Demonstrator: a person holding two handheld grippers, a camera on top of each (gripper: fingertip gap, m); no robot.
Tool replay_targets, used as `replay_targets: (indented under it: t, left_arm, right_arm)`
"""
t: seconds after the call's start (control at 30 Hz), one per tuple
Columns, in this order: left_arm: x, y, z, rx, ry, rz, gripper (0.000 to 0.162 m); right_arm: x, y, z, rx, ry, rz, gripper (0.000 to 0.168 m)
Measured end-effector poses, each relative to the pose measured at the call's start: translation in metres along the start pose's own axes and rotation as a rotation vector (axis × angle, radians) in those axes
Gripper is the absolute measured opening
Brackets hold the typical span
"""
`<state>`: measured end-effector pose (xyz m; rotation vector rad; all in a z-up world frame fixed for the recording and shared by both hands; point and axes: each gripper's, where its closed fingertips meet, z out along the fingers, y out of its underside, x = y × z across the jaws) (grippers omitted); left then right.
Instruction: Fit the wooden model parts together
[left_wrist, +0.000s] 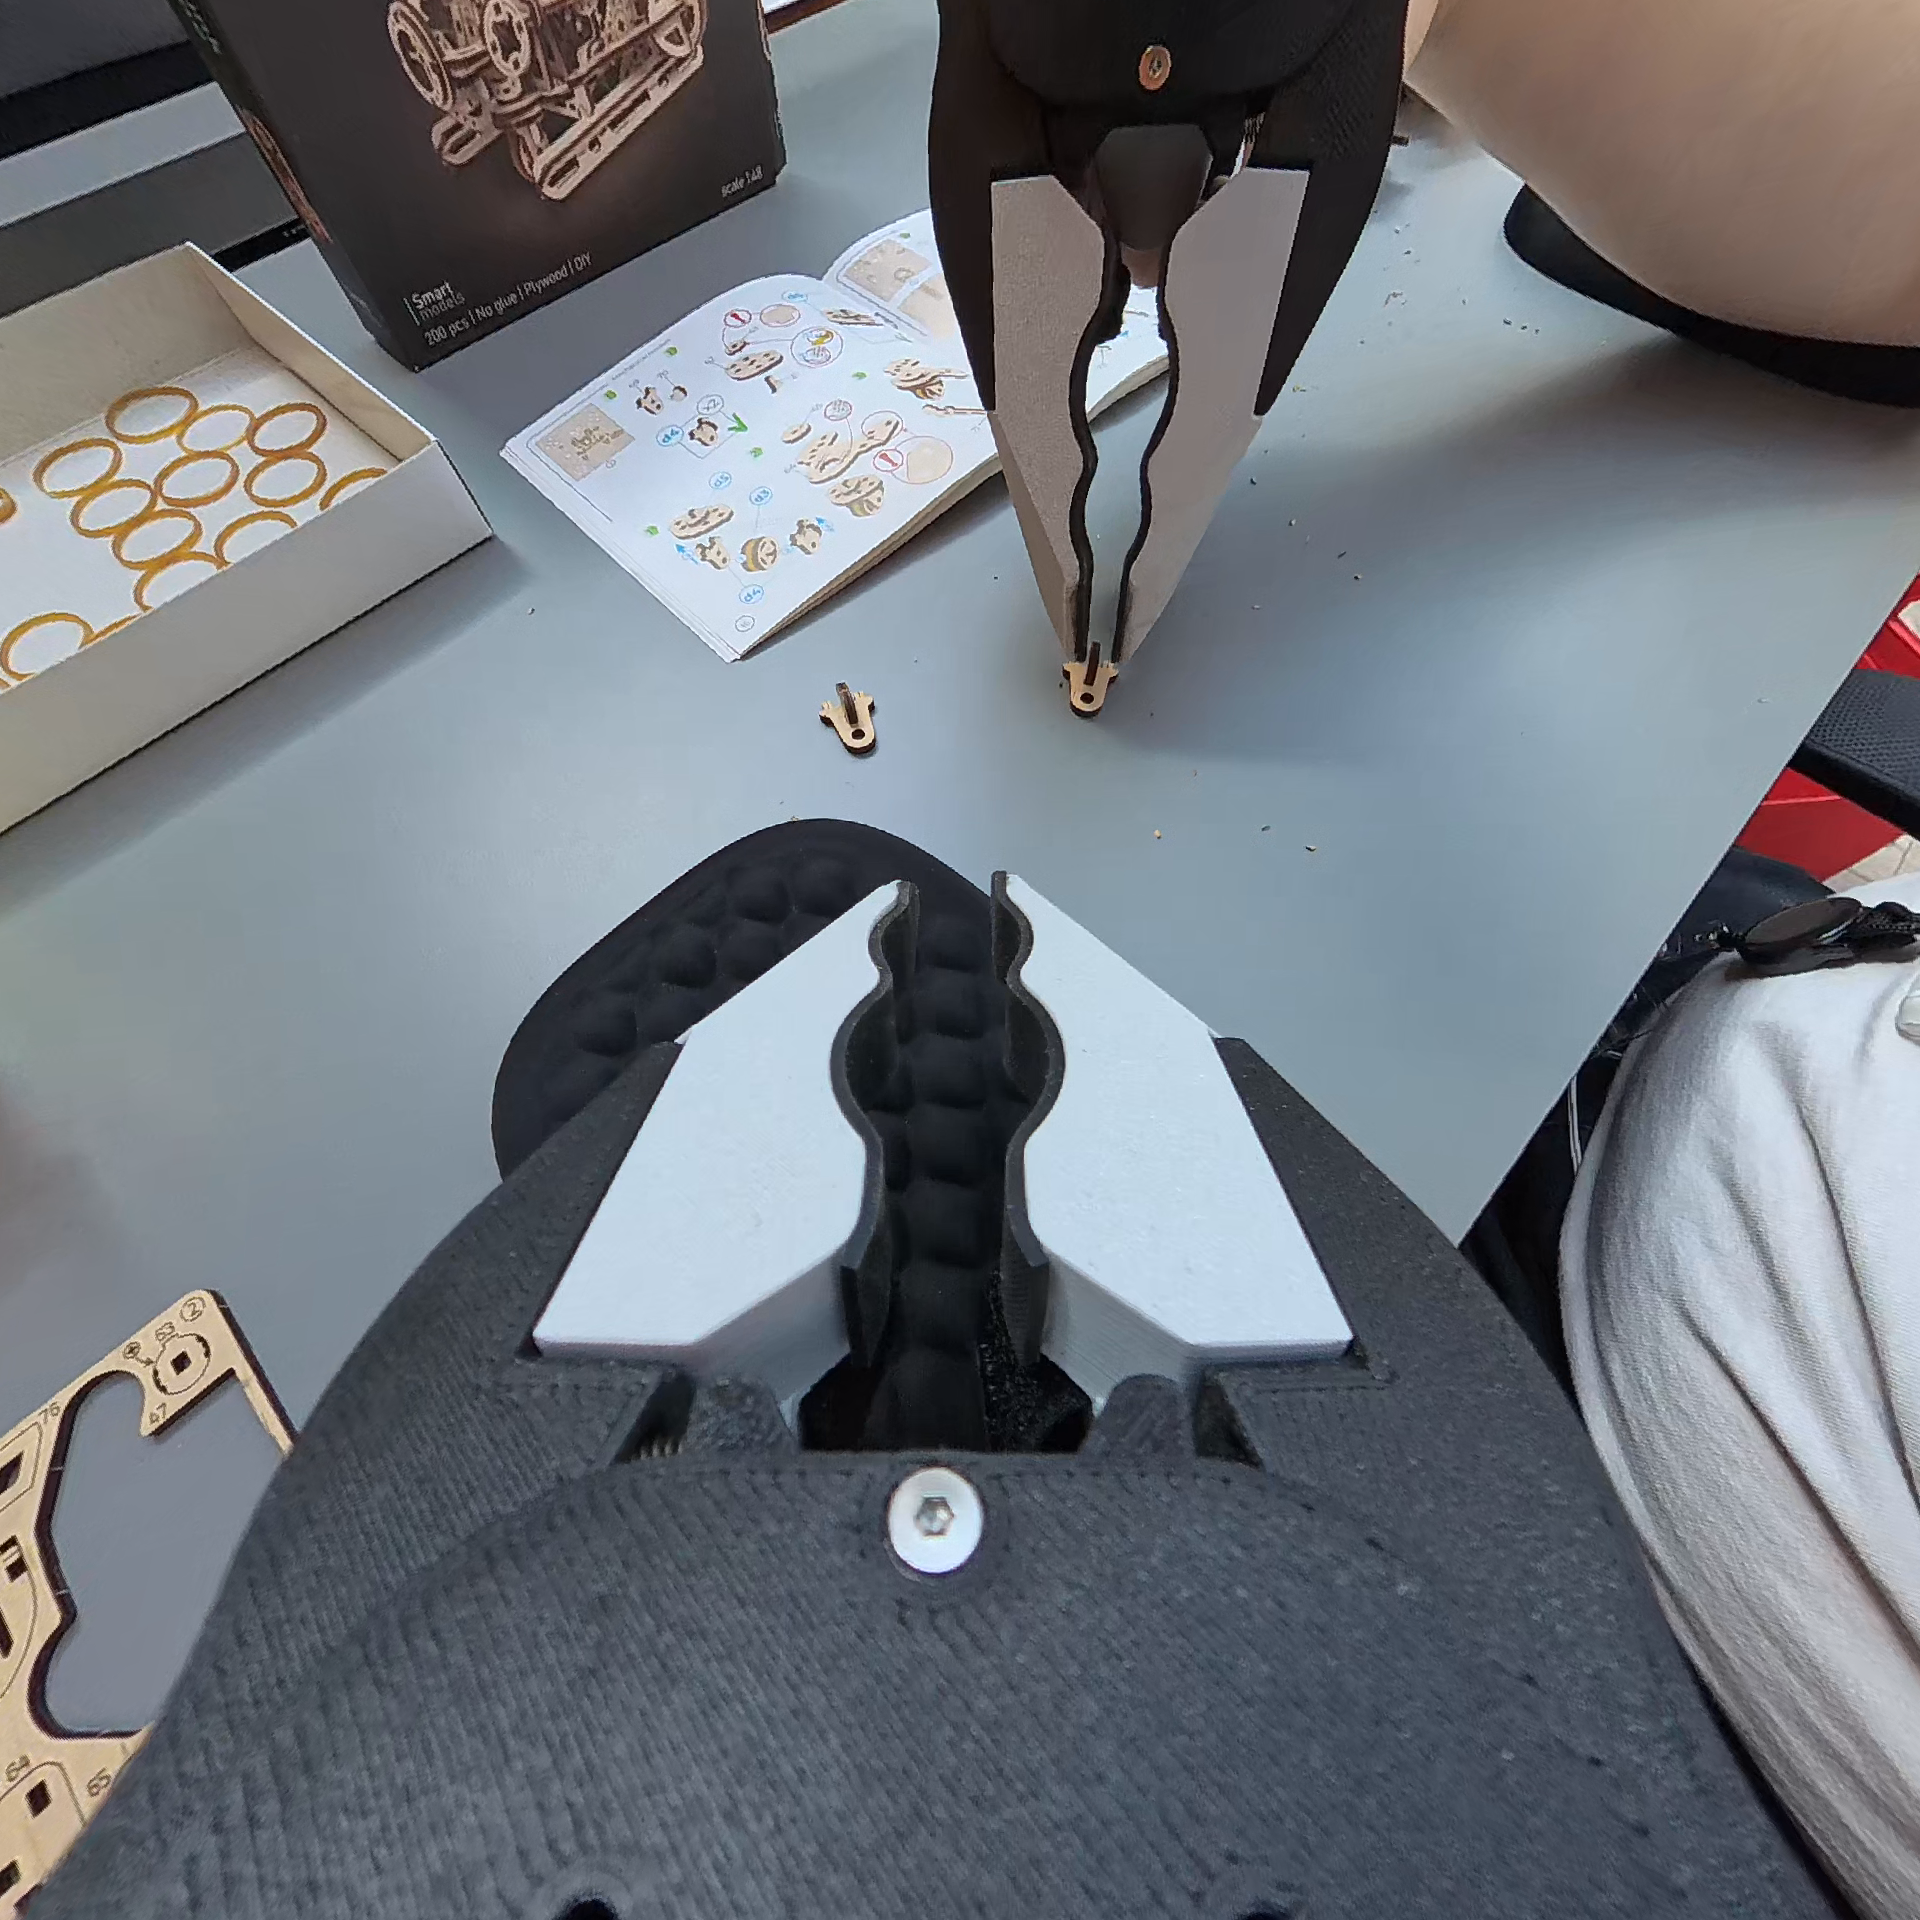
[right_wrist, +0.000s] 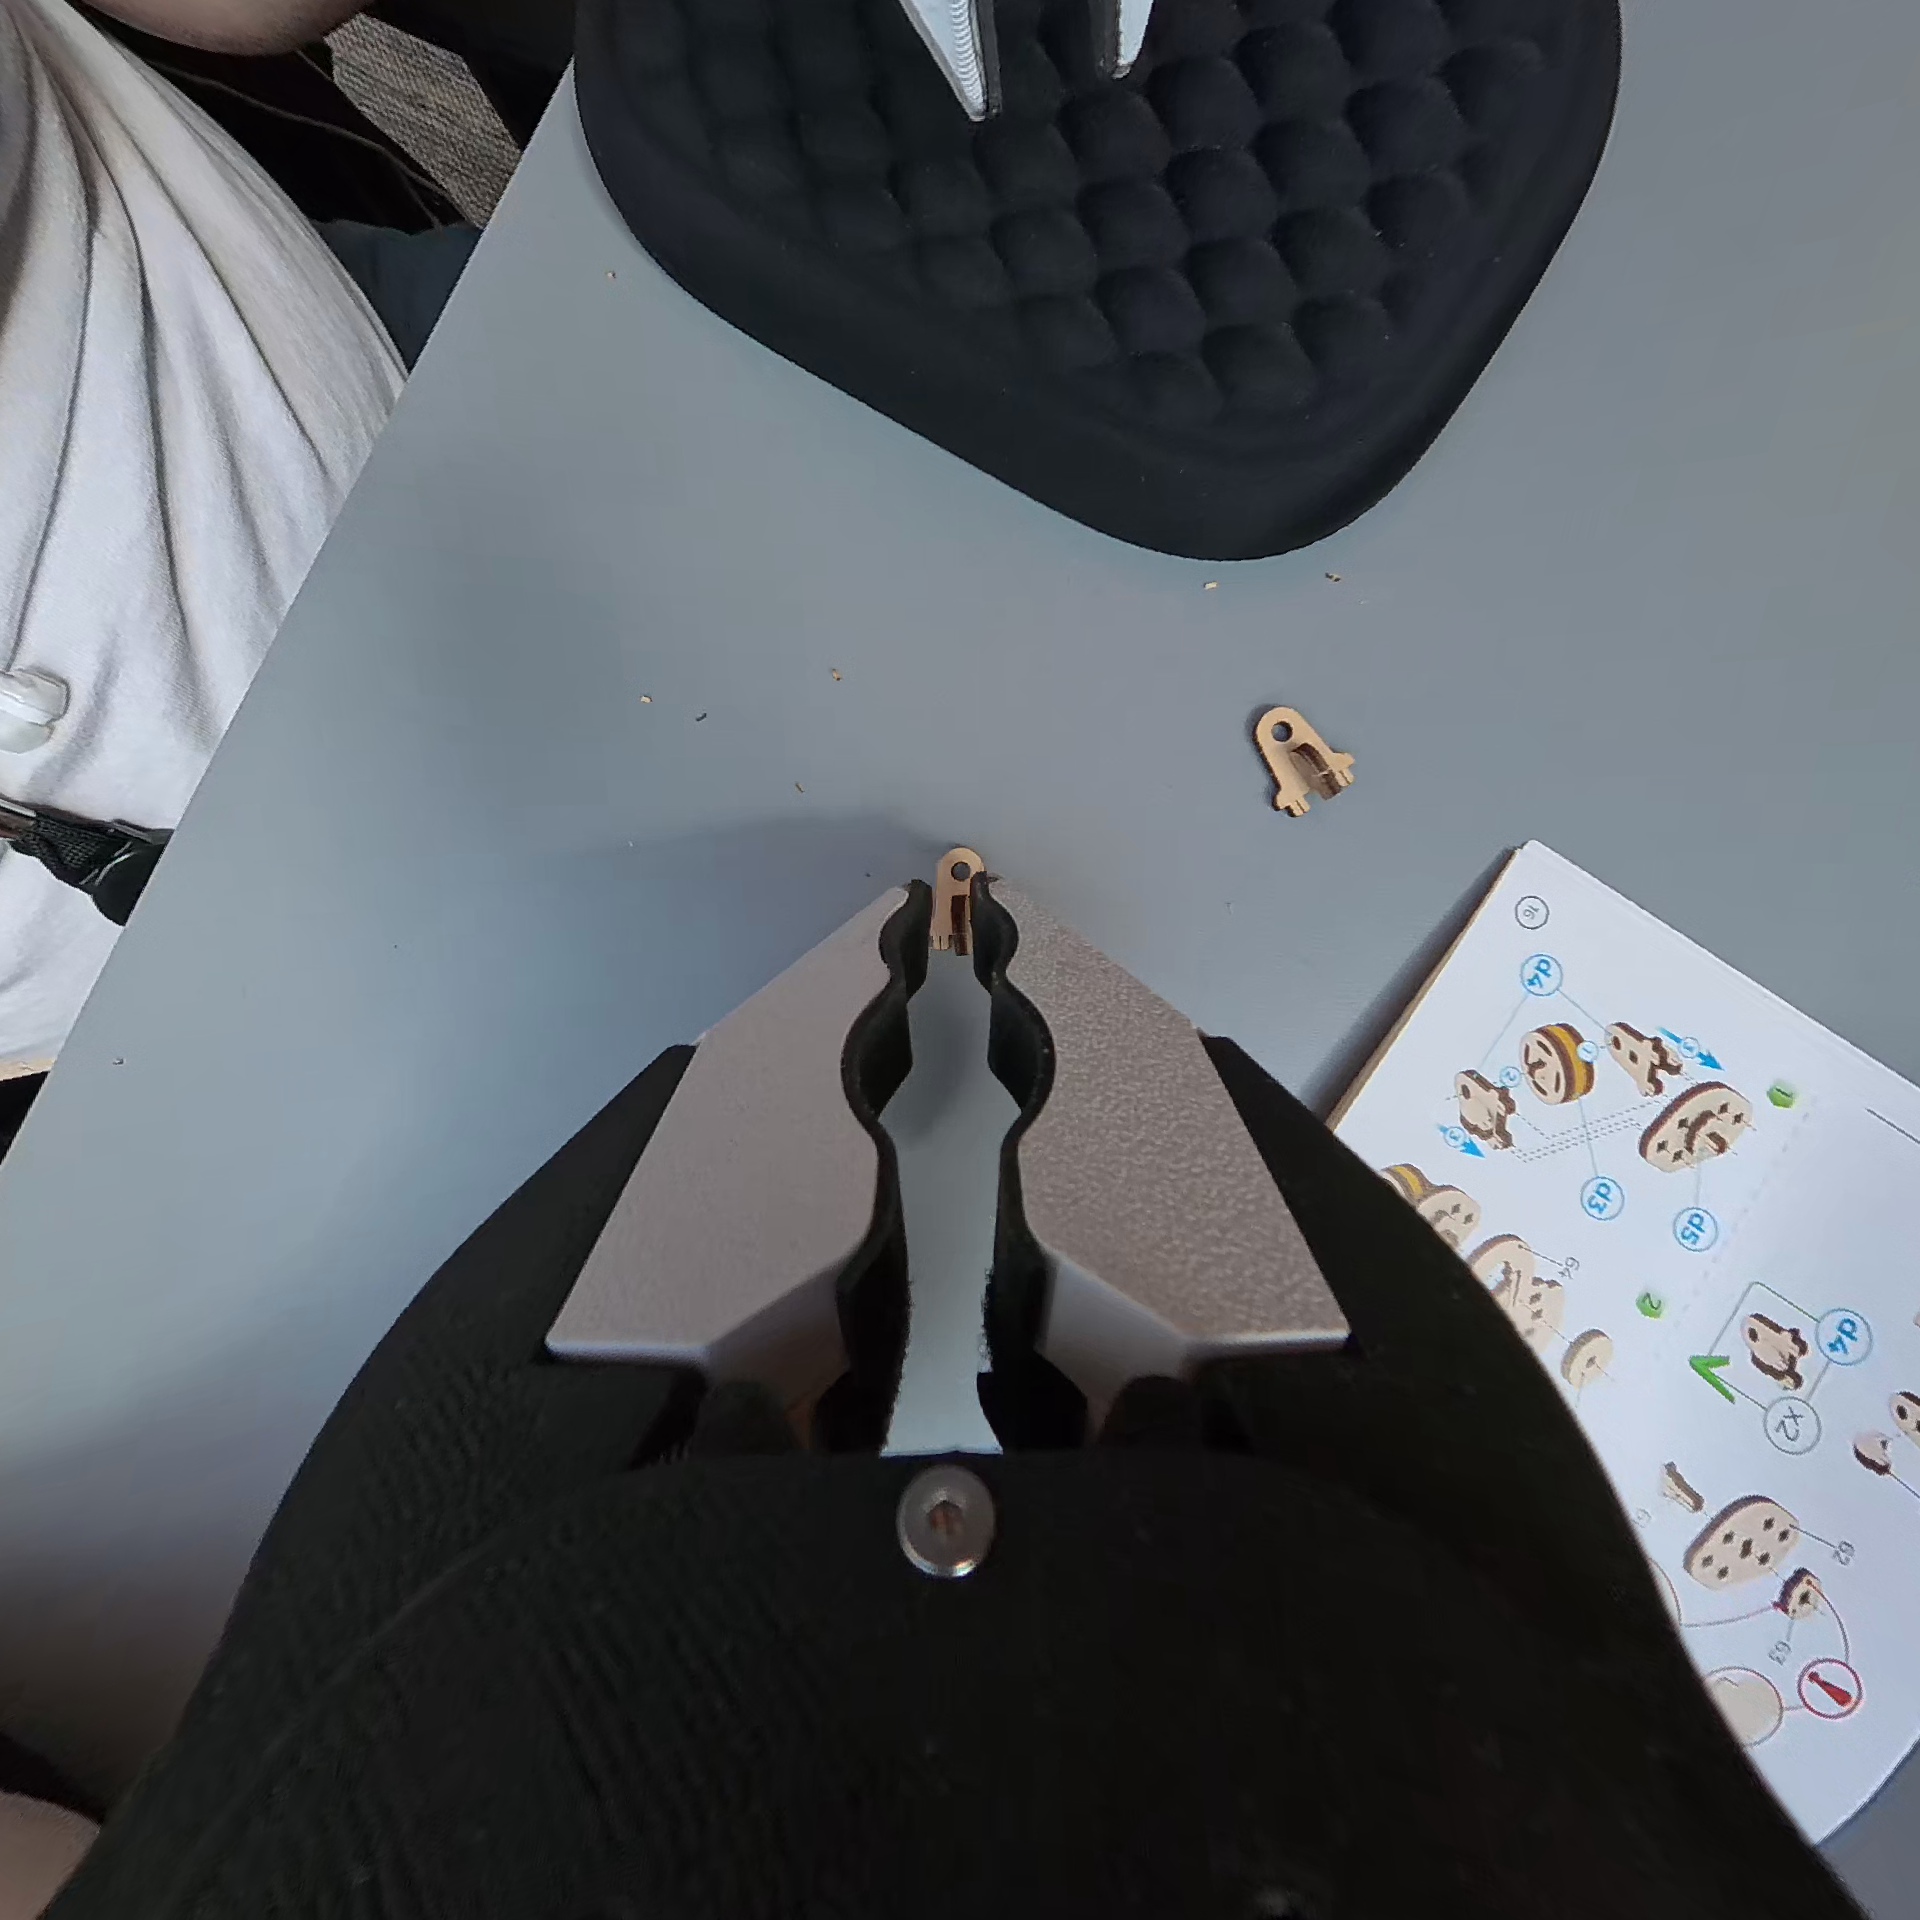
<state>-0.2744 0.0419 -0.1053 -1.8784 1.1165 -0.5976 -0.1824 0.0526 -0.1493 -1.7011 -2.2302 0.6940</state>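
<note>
My right gripper (right_wrist: 951, 896) is shut on a small wooden part (right_wrist: 954, 902) with a round hole, held upright at the fingertips just above the grey table (right_wrist: 623, 623). In the left wrist view the right gripper (left_wrist: 1091, 649) points down with that part (left_wrist: 1086, 688) touching or nearly touching the table. A second small wooden part (right_wrist: 1301, 762) lies flat on the table to its right; it also shows in the left wrist view (left_wrist: 850, 715). My left gripper (left_wrist: 951, 891) is slightly open and empty, over a black bumpy pad (left_wrist: 665, 966).
The open instruction booklet (left_wrist: 810, 447) lies behind the parts. A black kit box (left_wrist: 488, 156) and a white tray of rubber rings (left_wrist: 156, 488) stand at the back left. A cut wooden sheet (left_wrist: 104, 1507) lies at the near left. The table edge (left_wrist: 1662, 935) and a person's white clothing are on the right. Left tips to right tips: about 11 centimetres.
</note>
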Motion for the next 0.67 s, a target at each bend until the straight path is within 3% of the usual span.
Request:
replay_targets:
  t: [0.43, 0.67]
  left_arm:
    - [-0.0013, 0.0014, 0.0015, -0.008, -0.006, -0.005, 0.011]
    - [-0.0028, 0.0032, 0.0037, -0.013, -0.011, -0.011, 0.011]
  right_arm:
    - [0.0004, 0.0061, 0.0032, -0.052, 0.016, -0.013, 0.003]
    - [0.0004, 0.0078, 0.0036, -0.192, 0.066, -0.018, 0.003]
